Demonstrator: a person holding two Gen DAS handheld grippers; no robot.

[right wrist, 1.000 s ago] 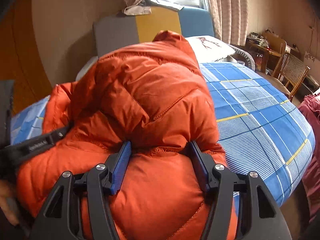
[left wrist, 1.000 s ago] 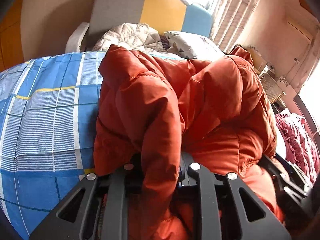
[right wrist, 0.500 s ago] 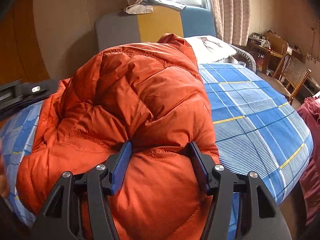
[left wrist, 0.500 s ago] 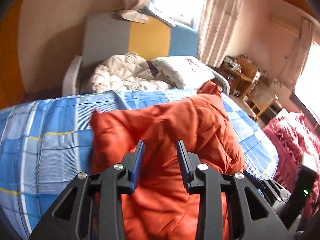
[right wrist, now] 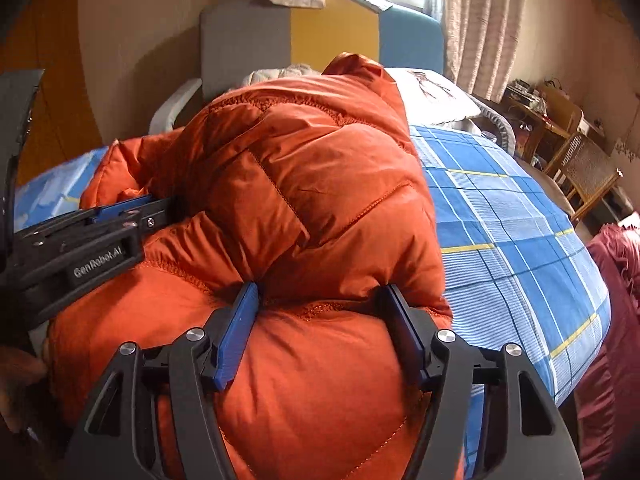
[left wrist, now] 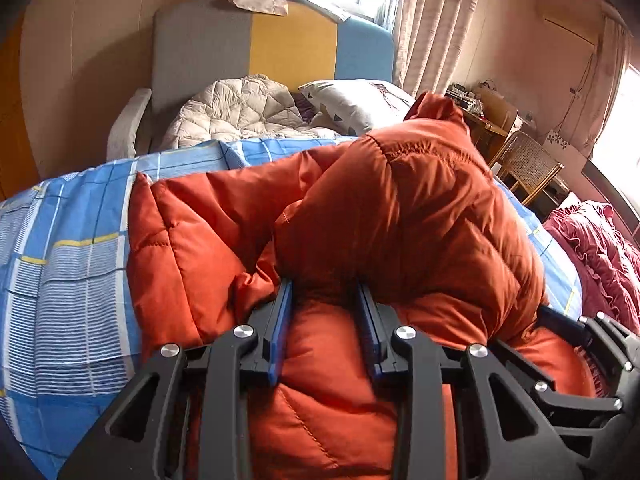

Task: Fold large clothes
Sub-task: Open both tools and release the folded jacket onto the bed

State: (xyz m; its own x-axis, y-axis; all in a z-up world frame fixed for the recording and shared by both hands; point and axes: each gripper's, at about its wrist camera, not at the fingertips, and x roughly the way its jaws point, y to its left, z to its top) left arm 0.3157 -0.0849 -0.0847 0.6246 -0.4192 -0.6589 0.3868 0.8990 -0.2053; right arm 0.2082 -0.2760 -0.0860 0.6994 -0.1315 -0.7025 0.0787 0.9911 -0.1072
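Since a moment ago: left gripper lowered, jaws narrow, pushed under jacket fold; grip uncertain. Right gripper wide, straddling same fold, likely pinning bulk. Jacket heaped at near edge of bed.

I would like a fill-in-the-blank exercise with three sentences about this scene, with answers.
1. The puffy jacket on the bed is ____ in colour.
2. The bedsheet has a checked pattern, mostly ____.
3. The headboard has grey, ____ and blue panels.

Answers: orange; blue; yellow
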